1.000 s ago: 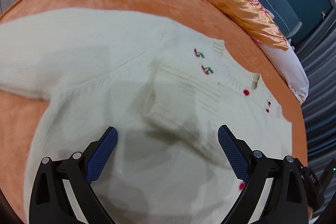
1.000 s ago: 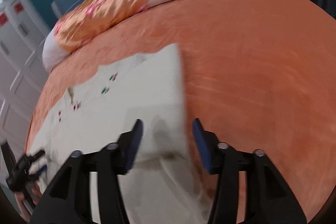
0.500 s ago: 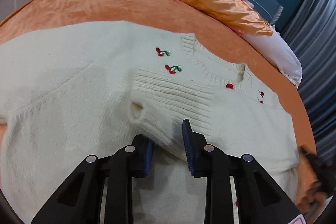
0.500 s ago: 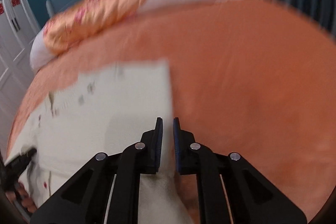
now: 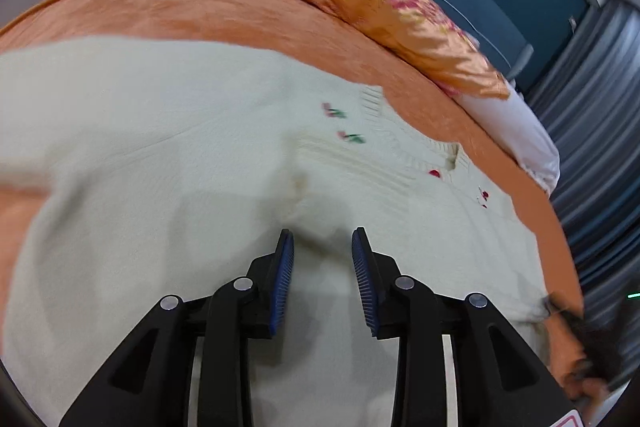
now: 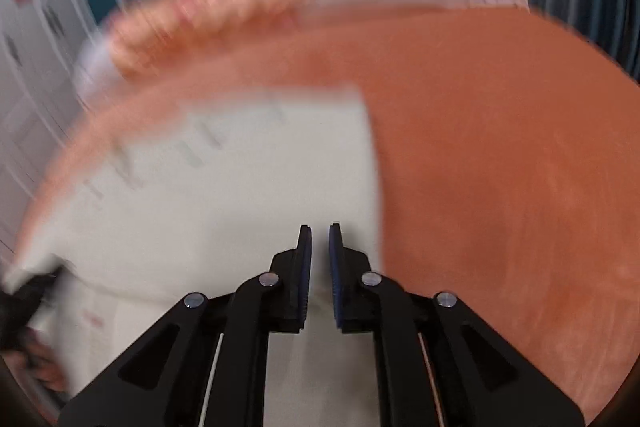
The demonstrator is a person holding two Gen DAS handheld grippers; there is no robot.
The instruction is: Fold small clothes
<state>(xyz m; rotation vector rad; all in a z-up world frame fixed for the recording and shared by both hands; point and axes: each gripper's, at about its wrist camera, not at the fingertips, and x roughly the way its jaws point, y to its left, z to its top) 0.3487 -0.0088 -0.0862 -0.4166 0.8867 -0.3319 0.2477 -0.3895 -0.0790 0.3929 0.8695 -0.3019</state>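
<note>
Left wrist view is showing a cream sweater (image 5: 168, 155) lying flat on an orange bedspread (image 5: 192, 3), its neckline toward the pillows (image 5: 384, 7). The left gripper (image 5: 322, 247) is pinching a raised fold of the sweater's knit between its blue pads, its jaws having just closed narrow around it. In the blurred right wrist view, the right gripper (image 6: 320, 247) is clamping nearly shut on the sweater's (image 6: 224, 211) edge, just beside the bare bedspread (image 6: 500, 155).
</note>
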